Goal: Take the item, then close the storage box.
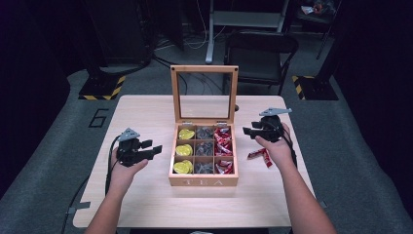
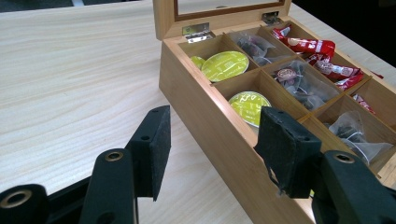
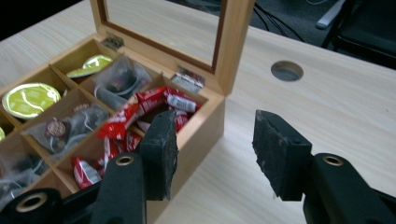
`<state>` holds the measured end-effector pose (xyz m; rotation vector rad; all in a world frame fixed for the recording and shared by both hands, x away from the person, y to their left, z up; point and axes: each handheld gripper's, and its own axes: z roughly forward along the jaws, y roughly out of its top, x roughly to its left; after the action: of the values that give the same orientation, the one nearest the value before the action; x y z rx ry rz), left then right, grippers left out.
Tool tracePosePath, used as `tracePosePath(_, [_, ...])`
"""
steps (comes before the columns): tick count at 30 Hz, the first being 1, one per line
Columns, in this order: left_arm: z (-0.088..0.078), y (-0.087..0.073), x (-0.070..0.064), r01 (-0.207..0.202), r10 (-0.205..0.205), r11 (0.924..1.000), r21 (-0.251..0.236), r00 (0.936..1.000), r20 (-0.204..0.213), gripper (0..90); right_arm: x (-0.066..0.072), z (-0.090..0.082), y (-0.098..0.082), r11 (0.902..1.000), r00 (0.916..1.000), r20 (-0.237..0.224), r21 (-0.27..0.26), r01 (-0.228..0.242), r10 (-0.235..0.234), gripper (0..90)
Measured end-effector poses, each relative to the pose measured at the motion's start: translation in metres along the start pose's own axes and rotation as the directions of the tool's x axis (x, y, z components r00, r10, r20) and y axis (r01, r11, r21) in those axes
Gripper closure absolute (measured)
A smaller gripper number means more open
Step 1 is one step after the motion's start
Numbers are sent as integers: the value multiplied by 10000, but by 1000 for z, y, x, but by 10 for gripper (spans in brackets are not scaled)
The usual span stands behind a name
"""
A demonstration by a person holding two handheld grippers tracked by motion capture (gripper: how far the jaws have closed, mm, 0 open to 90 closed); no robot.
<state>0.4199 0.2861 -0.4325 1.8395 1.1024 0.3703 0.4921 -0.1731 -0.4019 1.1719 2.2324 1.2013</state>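
A wooden tea box stands mid-table with its glass lid upright. Its left column holds yellow-green capsules, the middle column clear bags of dark tea, the right column red packets. My left gripper hovers left of the box, jaws open and empty; in the left gripper view the left gripper faces the box's side wall. My right gripper is raised to the right of the box, open and empty; the right gripper looks over the red packets. Two loose red packets lie under the right hand.
A round cable hole is cut in the table behind the box's right corner. A black folding chair and stand legs are on the floor beyond the far edge. Bare wood lies left of the box.
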Motion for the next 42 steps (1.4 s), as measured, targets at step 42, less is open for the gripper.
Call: tracePosePath(42, [4,-1,3,57,-58,9999,121,9999,108,445,-13,77,64,9996,9999,-114,274,-104,107,480])
